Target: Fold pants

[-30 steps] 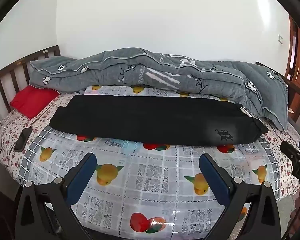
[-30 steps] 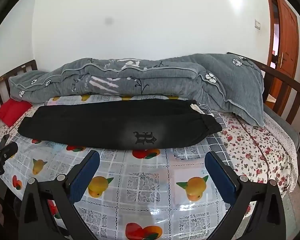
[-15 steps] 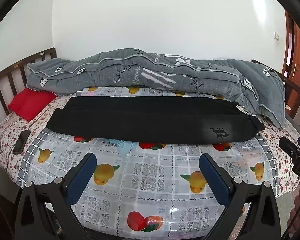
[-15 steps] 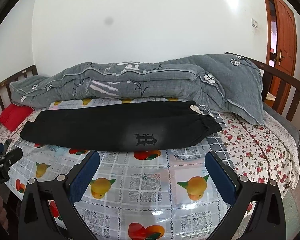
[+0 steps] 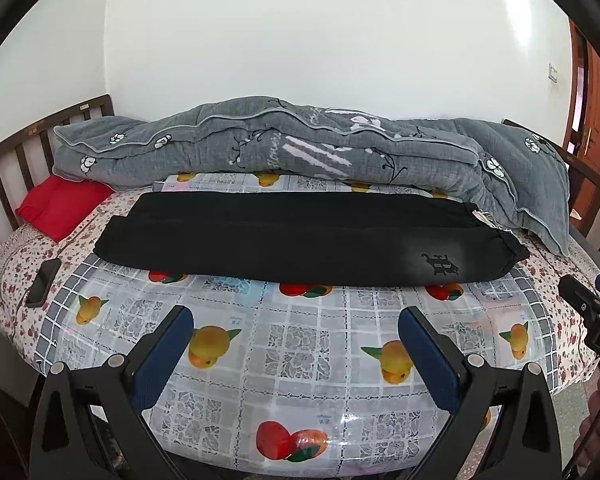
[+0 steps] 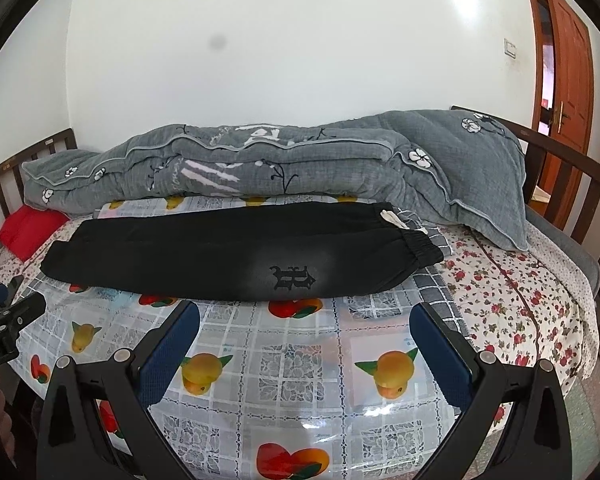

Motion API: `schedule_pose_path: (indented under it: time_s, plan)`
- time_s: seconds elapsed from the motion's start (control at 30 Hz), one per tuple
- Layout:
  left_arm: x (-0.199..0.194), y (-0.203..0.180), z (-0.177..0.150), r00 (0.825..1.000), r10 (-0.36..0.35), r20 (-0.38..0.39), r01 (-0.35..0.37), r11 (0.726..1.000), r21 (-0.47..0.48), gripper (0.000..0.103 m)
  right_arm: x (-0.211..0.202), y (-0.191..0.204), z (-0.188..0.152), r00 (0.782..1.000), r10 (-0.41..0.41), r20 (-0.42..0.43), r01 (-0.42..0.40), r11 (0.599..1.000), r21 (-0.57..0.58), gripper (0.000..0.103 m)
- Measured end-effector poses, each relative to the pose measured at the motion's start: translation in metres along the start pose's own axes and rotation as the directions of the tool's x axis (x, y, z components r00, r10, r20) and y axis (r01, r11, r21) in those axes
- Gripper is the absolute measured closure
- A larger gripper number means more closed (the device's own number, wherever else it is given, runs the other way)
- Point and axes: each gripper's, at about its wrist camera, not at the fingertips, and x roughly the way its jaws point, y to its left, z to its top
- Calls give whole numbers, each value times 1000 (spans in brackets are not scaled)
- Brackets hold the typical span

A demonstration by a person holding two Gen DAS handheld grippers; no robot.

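the left gripper (image 5: 292, 322) hangs over the near edge of the bed, its blue-padded fingers (image 5: 164, 354) spread wide with nothing between them. beyond them the black pants (image 5: 300, 242) lie lengthwise across a glossy fruit-print cover (image 5: 300, 344), one leg folded over the other, waistband at the right and a dark emblem (image 5: 440, 264) near that end. a rumpled grey quilt (image 5: 300, 152) lies just behind the pants along the white wall. a red pillow (image 5: 62, 206) sits at the far left by the slatted wooden headboard (image 5: 16, 152), and a dark phone (image 5: 43, 282) rests on the floral sheet (image 5: 12, 268) near the left edge. the tip of the right gripper (image 5: 592, 304) shows at the right edge.
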Motion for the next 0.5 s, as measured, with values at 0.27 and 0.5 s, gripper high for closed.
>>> schedule_pose_path:
  time_s: [0.27,0.5]
  plan:
    - [-3,-2,1,1000,-5,4,5,1000,4,0,-2,-3,-1,1000,8,3,-8,1000,11,0]
    - [-4,-3,1,1000,-4,4,4,1000,3,0,-3,-5,-1,1000,5,-1,-5,1000,17,0]
